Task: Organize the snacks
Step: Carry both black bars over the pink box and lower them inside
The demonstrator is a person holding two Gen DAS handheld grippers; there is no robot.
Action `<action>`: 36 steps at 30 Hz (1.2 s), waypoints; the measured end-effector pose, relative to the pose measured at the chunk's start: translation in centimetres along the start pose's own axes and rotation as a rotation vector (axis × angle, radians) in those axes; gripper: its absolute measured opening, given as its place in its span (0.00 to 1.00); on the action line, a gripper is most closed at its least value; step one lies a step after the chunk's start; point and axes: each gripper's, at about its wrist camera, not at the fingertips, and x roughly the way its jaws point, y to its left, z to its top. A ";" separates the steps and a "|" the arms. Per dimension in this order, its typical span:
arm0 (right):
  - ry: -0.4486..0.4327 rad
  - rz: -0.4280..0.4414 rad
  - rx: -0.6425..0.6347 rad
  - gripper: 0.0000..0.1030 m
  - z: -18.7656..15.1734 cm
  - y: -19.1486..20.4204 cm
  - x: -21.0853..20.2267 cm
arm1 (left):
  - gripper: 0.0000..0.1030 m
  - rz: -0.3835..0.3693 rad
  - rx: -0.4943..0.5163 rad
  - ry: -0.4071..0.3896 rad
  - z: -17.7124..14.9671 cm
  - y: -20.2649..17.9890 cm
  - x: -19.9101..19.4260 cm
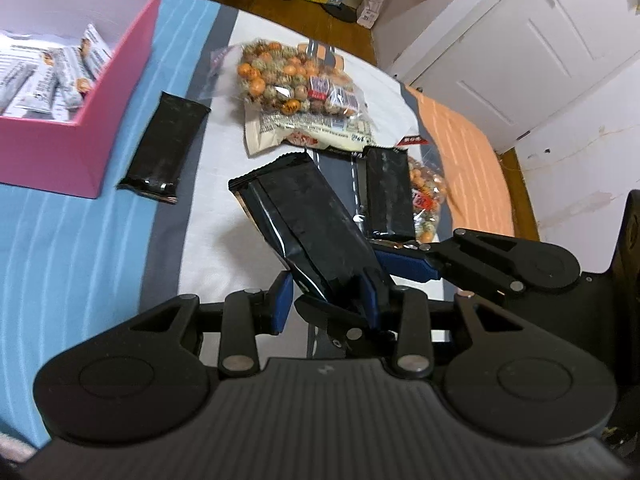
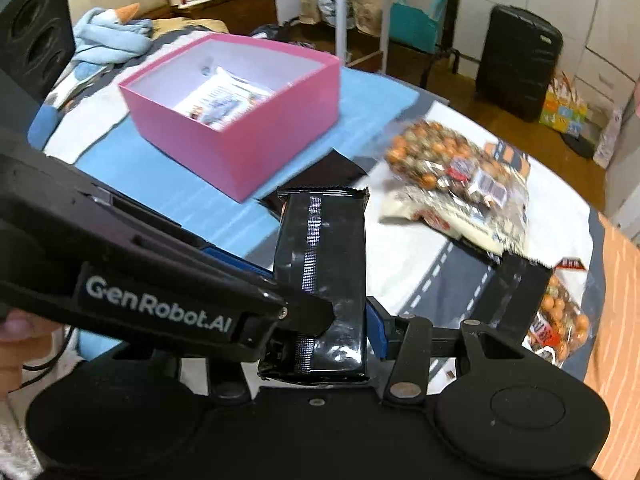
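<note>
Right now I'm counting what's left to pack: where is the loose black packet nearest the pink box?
In the left wrist view, that black packet lies flat on the blue cloth, just right of the pink box, left of the candy bag.

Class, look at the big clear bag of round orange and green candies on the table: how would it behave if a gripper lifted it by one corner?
The bag of candies would probably sag, since its thin clear film already lies crumpled. The many loose balls inside would likely shift and make it fairly heavy. The glossy film may be slippery.
</note>
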 end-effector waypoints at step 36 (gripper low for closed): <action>-0.072 0.281 -0.019 0.52 22.0 9.9 14.8 | 0.35 0.304 -0.131 -0.072 17.3 22.6 -8.1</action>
